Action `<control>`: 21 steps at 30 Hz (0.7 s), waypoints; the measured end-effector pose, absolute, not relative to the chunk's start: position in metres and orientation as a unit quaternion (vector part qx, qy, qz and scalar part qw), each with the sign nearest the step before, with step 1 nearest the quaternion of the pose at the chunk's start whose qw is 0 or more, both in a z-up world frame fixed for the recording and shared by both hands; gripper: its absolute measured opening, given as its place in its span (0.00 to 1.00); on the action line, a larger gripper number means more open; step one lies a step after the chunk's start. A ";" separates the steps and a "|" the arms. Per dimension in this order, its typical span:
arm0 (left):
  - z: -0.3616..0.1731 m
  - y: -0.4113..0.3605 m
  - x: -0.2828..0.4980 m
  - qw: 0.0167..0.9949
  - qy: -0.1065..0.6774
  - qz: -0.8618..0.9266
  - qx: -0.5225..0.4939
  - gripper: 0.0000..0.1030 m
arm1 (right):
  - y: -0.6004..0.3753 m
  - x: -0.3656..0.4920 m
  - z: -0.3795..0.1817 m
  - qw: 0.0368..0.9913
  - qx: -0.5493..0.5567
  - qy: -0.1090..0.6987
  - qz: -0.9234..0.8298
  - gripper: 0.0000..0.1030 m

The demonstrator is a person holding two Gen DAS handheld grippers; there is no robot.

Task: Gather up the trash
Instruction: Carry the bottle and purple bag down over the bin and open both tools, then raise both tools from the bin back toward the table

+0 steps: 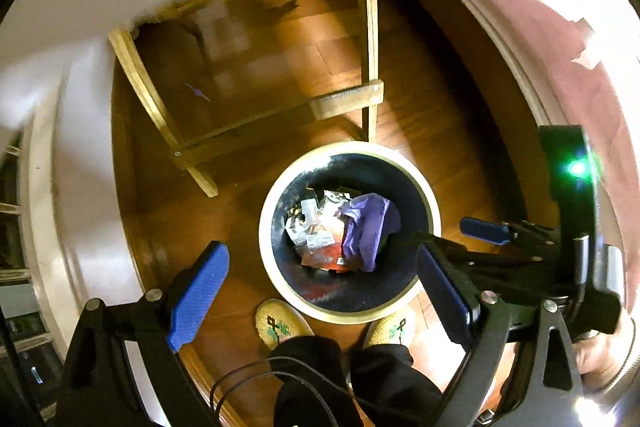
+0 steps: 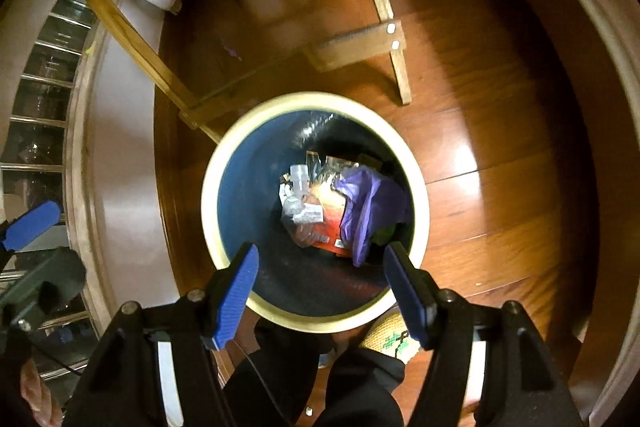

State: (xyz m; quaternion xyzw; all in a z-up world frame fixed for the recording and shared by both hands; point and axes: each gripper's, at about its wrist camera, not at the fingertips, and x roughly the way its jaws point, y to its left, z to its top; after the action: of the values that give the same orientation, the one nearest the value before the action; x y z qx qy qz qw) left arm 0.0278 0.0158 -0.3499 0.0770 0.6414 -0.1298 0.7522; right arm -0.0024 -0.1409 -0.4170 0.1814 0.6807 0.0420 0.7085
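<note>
A round trash bin (image 1: 352, 146) with a cream rim and a dark inside stands on the wood floor right below me. Trash lies in its bottom: a crumpled purple wrapper (image 1: 370, 227), a red packet (image 1: 324, 259) and a clear plastic bottle (image 2: 298, 183). My left gripper (image 1: 320, 295) hangs over the bin's near edge, open and empty. My right gripper (image 2: 320, 291) is open over the bin (image 2: 316, 101) too, nothing between its blue pads. The purple wrapper (image 2: 364, 203) lies well below both. One right-gripper pad (image 1: 484, 230) shows beside the left gripper.
A person's feet in yellow woven slippers (image 1: 280, 323) and dark trouser legs stand against the bin's near side. Wooden furniture legs with a crossbar (image 1: 344, 103) rise just beyond the bin. A white baseboard (image 1: 80, 227) runs along the left. A black cable (image 1: 248, 379) loops near the legs.
</note>
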 end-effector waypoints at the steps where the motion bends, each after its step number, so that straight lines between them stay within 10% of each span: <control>1: -0.343 0.016 0.027 0.754 0.640 -0.130 0.076 0.91 | -0.143 -0.003 -0.408 0.711 0.184 0.677 0.041 0.64; 21: -0.111 0.021 0.013 0.806 0.568 -0.116 0.118 0.91 | -0.171 -0.020 -0.179 0.759 0.203 0.615 0.057 0.69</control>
State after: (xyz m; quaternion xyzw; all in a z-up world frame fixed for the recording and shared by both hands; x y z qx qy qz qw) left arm 0.0133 0.0209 -0.1111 0.1183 0.5682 -0.1155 0.8061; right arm -0.0201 -0.1707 -0.1795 0.2034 0.6155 0.0568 0.7593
